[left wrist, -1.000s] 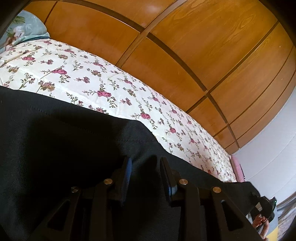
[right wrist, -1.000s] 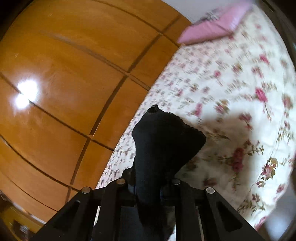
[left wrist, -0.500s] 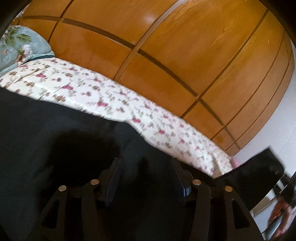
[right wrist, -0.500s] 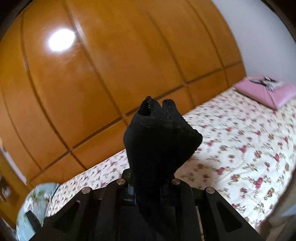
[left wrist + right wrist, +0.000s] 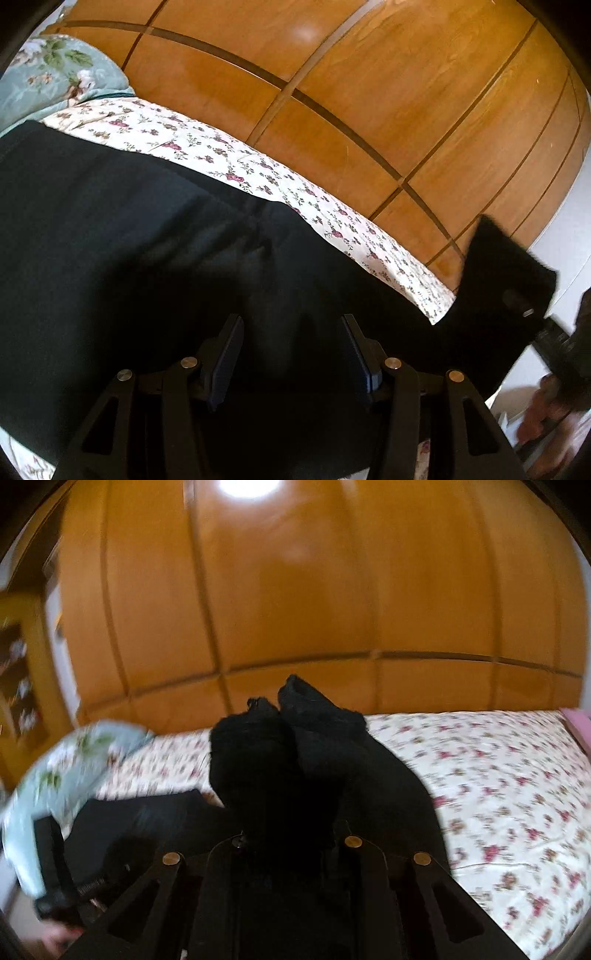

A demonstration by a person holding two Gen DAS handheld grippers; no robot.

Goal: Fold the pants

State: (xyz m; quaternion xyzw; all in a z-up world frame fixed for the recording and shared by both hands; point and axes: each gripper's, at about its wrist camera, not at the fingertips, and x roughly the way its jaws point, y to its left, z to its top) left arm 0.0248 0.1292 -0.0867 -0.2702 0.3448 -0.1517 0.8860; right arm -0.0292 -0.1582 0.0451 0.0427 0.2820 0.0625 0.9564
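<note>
**Pants Raised at One End Above the Bed**

The black pants [image 5: 155, 258] lie spread on the floral bedspread [image 5: 280, 184], which serves as the reference surface. Their flat portion covers the near side of the bedspread; a strip of floral fabric remains exposed between the pants and the wooden wall panels [image 5: 369, 92].

The left gripper [image 5: 291, 350] is positioned directly above the flat portion of the pants. Its jaws stand wide apart, with dark fabric visible between them and nothing clamped. Whether the fingertips touch the fabric cannot be determined.

The right gripper [image 5: 291, 834] has its jaws closed on a bunched end of the pants [image 5: 288, 760]. This end projects upward past the fingers, raised off the bedspread [image 5: 498, 794]. In the left wrist view, the same raised end appears at the far right, above the bedspread's edge.

A pale green floral pillow [image 5: 48, 77] rests at one end of the bedspread, beside the wall panels. A pink pillow [image 5: 578, 727] rests at the opposite end. The right wrist view is motion-blurred.
</note>
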